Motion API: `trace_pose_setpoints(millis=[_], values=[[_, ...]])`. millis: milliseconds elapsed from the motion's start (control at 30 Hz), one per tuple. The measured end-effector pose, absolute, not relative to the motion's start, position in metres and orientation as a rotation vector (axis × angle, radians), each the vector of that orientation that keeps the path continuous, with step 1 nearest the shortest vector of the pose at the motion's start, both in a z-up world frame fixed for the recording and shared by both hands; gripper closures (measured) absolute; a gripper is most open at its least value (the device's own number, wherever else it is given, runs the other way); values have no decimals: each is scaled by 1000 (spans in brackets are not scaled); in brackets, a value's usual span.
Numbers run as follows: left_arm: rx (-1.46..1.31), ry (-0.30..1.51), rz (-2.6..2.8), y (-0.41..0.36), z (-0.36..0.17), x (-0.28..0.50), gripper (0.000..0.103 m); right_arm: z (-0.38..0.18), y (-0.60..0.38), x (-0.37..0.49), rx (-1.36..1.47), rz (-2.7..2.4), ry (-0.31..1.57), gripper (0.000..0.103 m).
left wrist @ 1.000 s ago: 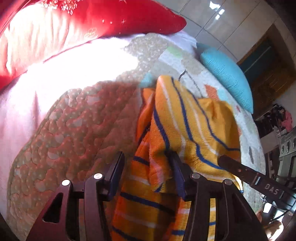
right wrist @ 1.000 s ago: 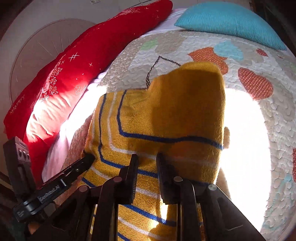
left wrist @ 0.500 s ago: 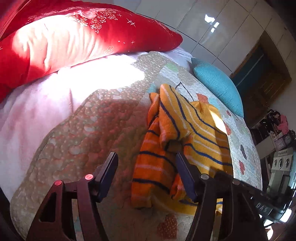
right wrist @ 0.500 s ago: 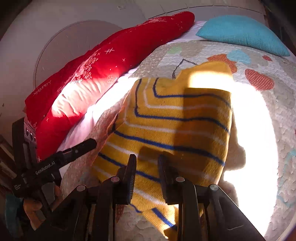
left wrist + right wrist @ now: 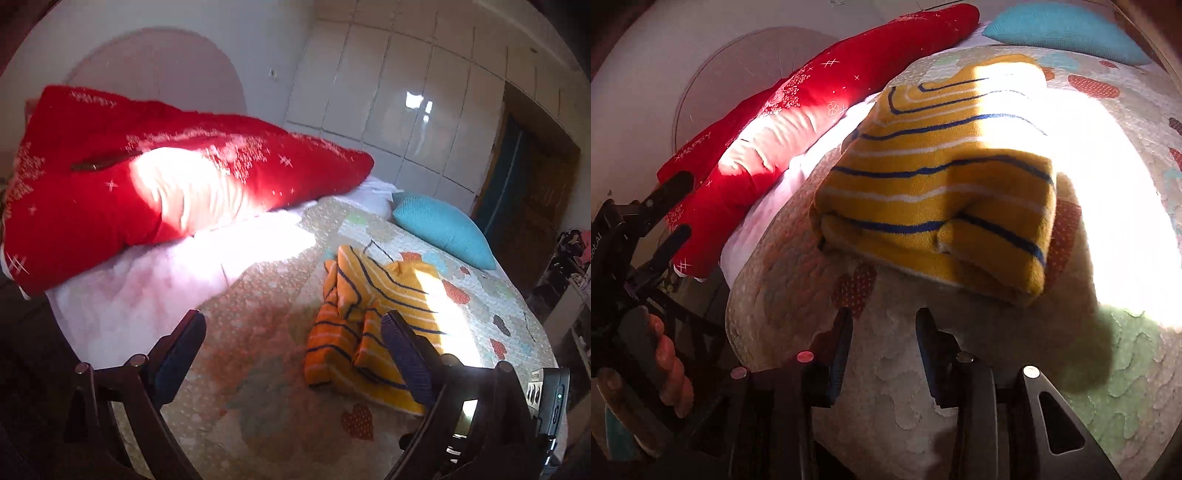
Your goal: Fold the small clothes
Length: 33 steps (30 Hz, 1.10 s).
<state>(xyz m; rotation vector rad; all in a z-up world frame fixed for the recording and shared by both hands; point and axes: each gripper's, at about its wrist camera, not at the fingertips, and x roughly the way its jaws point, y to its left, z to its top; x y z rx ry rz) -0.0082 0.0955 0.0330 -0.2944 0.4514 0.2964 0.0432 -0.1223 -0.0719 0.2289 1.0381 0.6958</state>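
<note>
A small yellow-orange knitted garment [image 5: 373, 317] with blue and white stripes lies folded on the patterned quilt [image 5: 258, 387]. In the left wrist view my left gripper [image 5: 291, 319] hangs above and in front of it. Its jaws are opening wide, with nothing held between them. The right wrist view shows the garment [image 5: 942, 177] as a thick folded bundle just beyond my right gripper [image 5: 884, 314]. Those jaws are opening too and hold nothing; only quilt lies under them. The left gripper [image 5: 677, 212] also shows at the left edge there, held by a hand [image 5: 668, 362].
A long red pillow [image 5: 166, 184] lies along the far left of the bed on a white sheet [image 5: 147, 280]. A teal cushion [image 5: 443, 229] sits behind the garment. A tiled wall and a dark doorway [image 5: 532, 192] stand beyond. Bright sunlight washes out part of the quilt [image 5: 1108, 184].
Both grippers have let go of the garment and pulled back from it, the left one also rising. Both pairs of jaws have widened. The garment now rests folded on the quilt.
</note>
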Motion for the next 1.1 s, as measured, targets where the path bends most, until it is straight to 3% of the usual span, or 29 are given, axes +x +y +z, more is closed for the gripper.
trace_pose_setpoints(millis=[167, 400, 833, 1100], values=[[-206, 315, 346, 84, 67, -39, 0, -62, -157, 28, 261, 608, 982, 56], [-227, 329, 265, 67, 86, -46, 0, -42, -200, 17, 343, 522, 903, 45], [-88, 621, 48, -7, 38, -33, 0, -40, -238, -8, 307, 383, 873, 35], [-49, 779, 62, -14, 10, -12, 0, -53, -256, -3, 366, 333, 902, 33]])
